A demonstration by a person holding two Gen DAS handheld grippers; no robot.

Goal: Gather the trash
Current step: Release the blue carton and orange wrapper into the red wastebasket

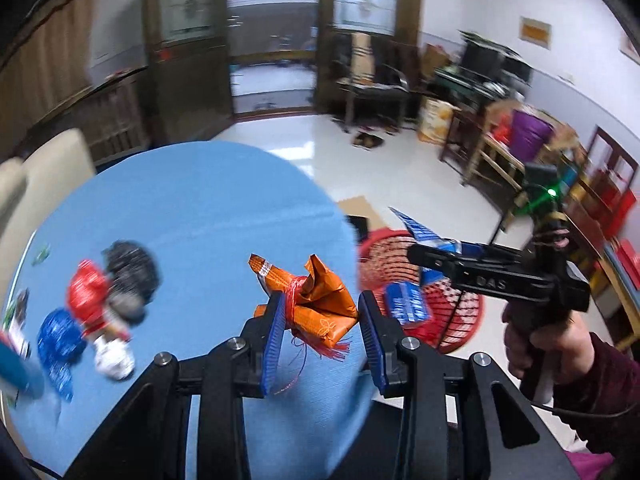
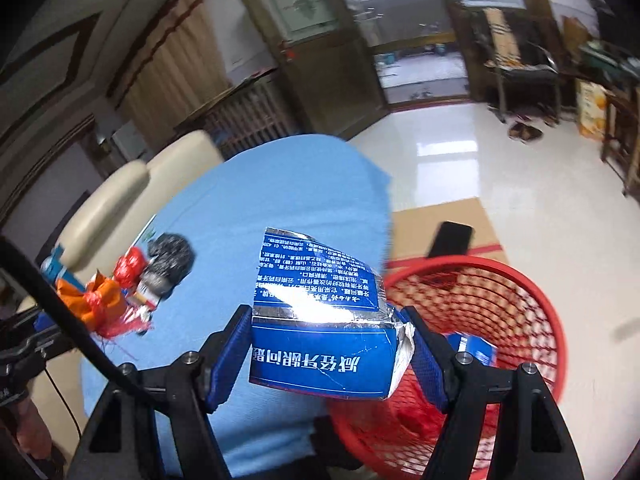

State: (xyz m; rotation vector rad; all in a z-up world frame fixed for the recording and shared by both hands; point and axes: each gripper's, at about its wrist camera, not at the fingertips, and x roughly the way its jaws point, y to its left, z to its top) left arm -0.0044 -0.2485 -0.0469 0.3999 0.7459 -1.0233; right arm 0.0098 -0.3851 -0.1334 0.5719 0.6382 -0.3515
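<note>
My left gripper [image 1: 320, 320] is shut on a crumpled orange wrapper [image 1: 320, 300] tied with red string, held above the near edge of the round blue table [image 1: 200, 200]. My right gripper [image 2: 324, 320] is shut on a torn blue carton [image 2: 320, 352] with white print, just left of the red mesh basket [image 2: 520, 280] on the floor. Another blue box [image 2: 476, 350] lies inside the basket. In the left wrist view, the right gripper [image 1: 416, 256] holds the carton [image 1: 420, 232] over the basket [image 1: 452, 320]. The orange wrapper [image 2: 100, 300] shows at the right wrist view's left.
Blurred trash lies on the table's left: a black lump [image 1: 130, 272], a red wrapper [image 1: 86, 296], a blue wrapper [image 1: 60, 340]. Cream chairs [image 1: 52, 168] stand behind the table. A dark phone [image 2: 450, 238] lies on cardboard beyond the basket. Wooden shelves [image 1: 500, 152] line the right wall.
</note>
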